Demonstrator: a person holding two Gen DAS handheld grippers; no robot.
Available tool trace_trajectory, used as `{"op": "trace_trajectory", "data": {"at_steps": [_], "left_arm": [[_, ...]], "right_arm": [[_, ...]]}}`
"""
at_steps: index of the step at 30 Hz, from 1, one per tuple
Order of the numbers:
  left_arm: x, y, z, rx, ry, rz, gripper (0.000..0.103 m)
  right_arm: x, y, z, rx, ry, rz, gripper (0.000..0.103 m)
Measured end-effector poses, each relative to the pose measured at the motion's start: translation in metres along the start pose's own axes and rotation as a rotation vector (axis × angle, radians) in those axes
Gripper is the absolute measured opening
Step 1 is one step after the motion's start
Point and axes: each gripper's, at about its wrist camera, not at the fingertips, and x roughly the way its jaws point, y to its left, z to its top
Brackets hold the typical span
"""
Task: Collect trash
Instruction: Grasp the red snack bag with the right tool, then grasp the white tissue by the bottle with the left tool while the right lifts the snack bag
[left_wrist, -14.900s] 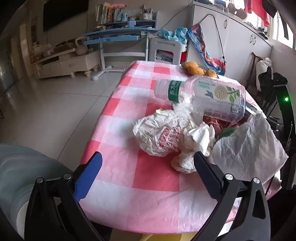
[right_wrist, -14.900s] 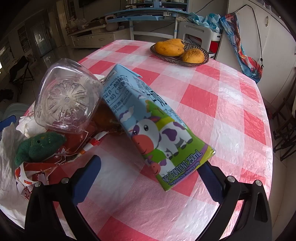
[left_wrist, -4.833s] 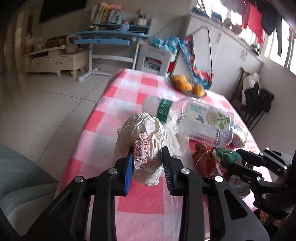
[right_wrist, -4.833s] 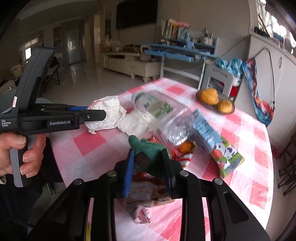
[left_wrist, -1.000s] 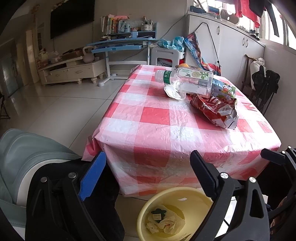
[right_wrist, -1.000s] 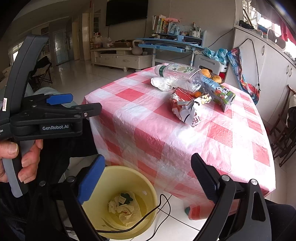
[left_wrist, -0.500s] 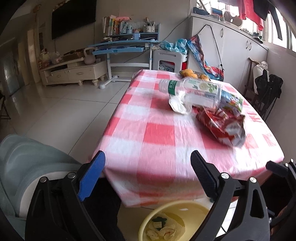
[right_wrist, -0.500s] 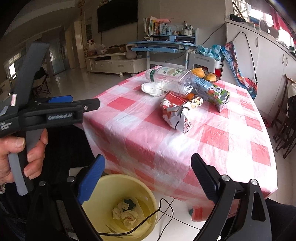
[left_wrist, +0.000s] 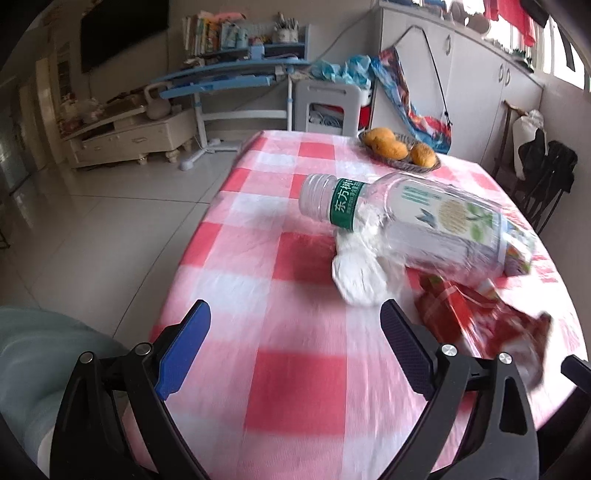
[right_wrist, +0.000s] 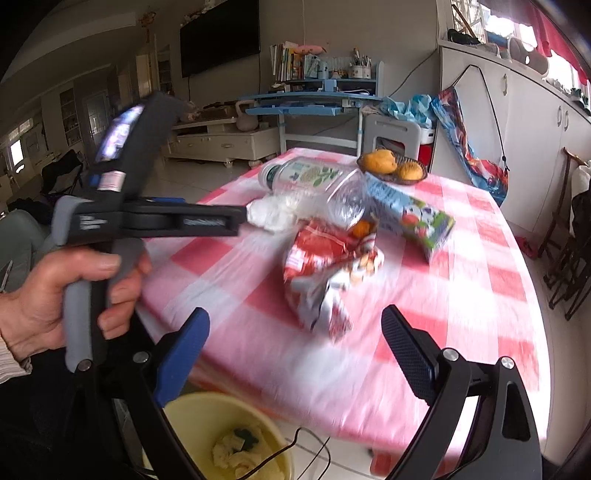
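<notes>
Both my grippers, left (left_wrist: 293, 349) and right (right_wrist: 295, 354), have jaws spread wide and empty. A round yellow plastic bin (right_wrist: 192, 417) on the floor below the table edge already holds crumpled paper and a green scrap. Left to collect on the red-and-white checked tablecloth (left_wrist: 295, 387): a clear plastic bottle with a green label (left_wrist: 402, 218) lying on a crumpled white tissue (left_wrist: 356, 273), a torn red snack wrapper (right_wrist: 325, 266), and a blue milk carton (right_wrist: 410, 216). A dark bowl of orange fruit (left_wrist: 400, 151) sits beyond, probably not trash. The bottle pins the tissue.
</notes>
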Motion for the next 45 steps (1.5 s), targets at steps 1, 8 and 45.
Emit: {"op": "trace_trajectory", "data": {"at_steps": [1,8,45], "left_arm": [[0.008,-0.002,0.005,0.004,0.013,-0.007,0.09],[0.051,-0.022,0.03,0.054,0.101,-0.068,0.055],[-0.021,0.015,-0.025,0.044,0.076,-0.153,0.018]], "right_arm": [[0.005,-0.001,0.003,-0.001,-0.002,-0.001,0.09],[0.029,-0.014,0.016,0.027,0.008,0.008,0.09],[0.0,-0.035,-0.004,0.246,0.06,0.279,0.017]]}}
